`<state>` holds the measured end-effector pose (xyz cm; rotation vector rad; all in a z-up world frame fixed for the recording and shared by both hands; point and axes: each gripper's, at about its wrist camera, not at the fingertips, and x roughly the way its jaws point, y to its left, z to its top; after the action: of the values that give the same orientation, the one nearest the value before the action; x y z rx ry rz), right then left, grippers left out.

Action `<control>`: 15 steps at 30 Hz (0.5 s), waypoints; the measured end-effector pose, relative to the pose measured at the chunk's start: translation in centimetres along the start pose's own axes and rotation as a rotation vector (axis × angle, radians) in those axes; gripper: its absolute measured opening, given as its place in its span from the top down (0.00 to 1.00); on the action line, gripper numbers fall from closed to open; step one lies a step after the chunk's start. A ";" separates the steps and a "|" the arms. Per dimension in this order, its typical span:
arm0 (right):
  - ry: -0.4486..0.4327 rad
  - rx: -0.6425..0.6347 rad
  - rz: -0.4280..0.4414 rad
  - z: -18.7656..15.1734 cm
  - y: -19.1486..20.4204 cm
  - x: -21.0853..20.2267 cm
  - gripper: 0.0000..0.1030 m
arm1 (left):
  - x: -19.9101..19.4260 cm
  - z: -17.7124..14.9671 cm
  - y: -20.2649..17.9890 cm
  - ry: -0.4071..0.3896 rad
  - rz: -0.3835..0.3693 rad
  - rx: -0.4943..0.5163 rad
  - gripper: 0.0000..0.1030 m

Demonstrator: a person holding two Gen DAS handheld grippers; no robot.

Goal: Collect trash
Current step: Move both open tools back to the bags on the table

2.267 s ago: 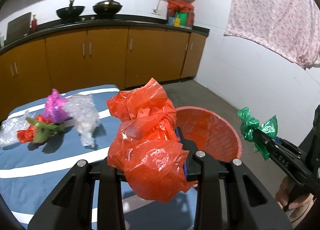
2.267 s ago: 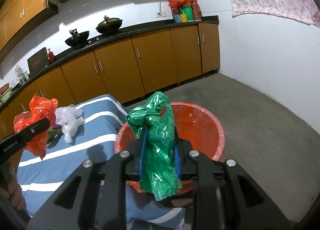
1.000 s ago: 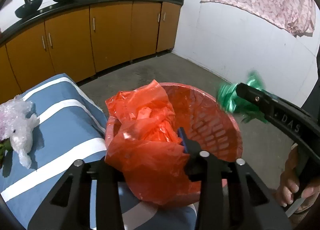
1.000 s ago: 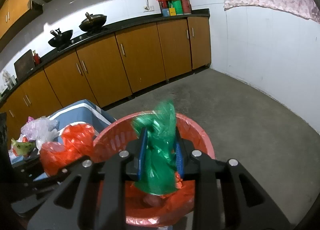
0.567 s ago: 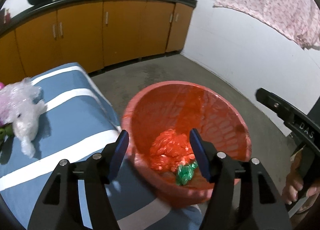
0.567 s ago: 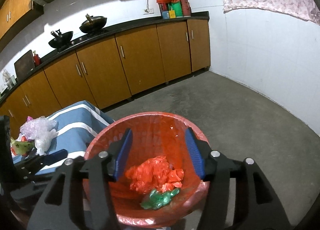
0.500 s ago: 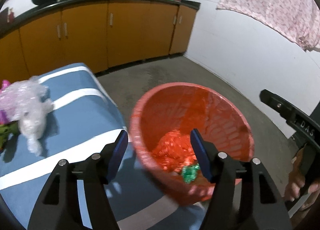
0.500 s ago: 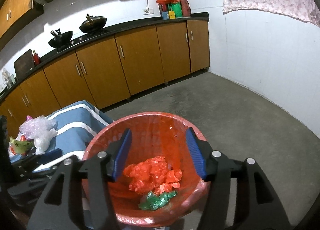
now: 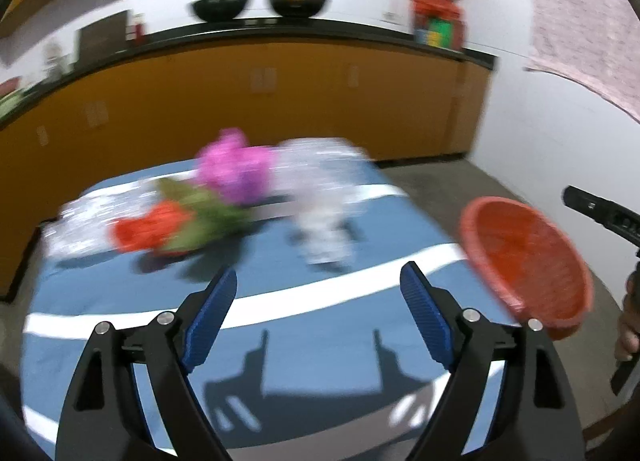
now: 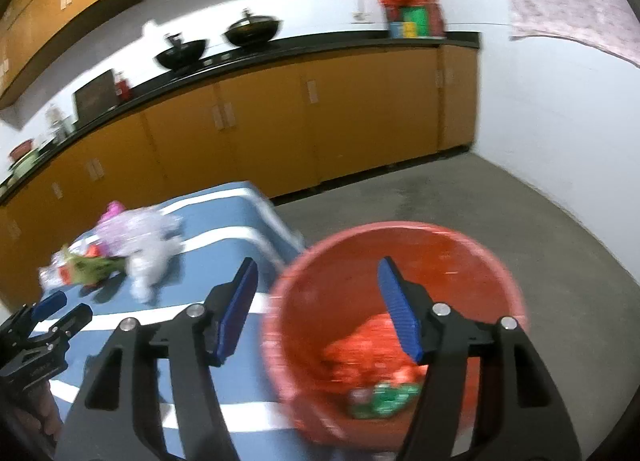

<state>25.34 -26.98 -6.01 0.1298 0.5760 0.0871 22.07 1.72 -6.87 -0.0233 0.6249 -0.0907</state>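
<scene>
My left gripper (image 9: 318,303) hangs over the blue striped table (image 9: 312,345), jaws opening and nothing between them. Beyond it lie a clear crumpled bag (image 9: 320,197), a pink bag (image 9: 234,171), an olive-green scrap (image 9: 200,221), a red bag (image 9: 150,227) and another clear wrap (image 9: 76,221). The red basket (image 9: 524,257) stands at the right, off the table's edge. My right gripper (image 10: 316,303) hovers above the red basket (image 10: 472,253), jaws opening and empty. Inside lie the red-orange bag (image 10: 360,349) and the green bag (image 10: 384,397).
Orange kitchen cabinets (image 9: 280,101) with a black counter and two woks (image 9: 296,3) run along the back wall. Bare concrete floor (image 10: 500,201) spreads to the right of the basket. A hand (image 9: 628,325) holds the other gripper at the right edge.
Both bags were let go and fell into the red basket as the jaws spread. My left gripper has since swung left from the basket to over the table; my right view shifted left too.
</scene>
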 end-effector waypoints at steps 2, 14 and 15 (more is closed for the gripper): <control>0.021 -0.023 0.042 -0.3 2.8 1.1 0.39 | -0.3 -0.5 3.0 -0.003 0.067 -0.035 0.16; 0.135 -0.114 0.174 -2.5 15.4 7.5 0.39 | -1.5 -2.5 15.7 -0.029 0.321 -0.192 0.08; 0.145 -0.115 0.177 -2.6 16.1 8.1 0.39 | -1.5 -2.5 16.2 -0.033 0.328 -0.197 0.08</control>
<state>29.92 -9.88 -10.16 0.0632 0.7015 0.3033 20.67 18.01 -8.79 -0.1119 0.5959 0.2879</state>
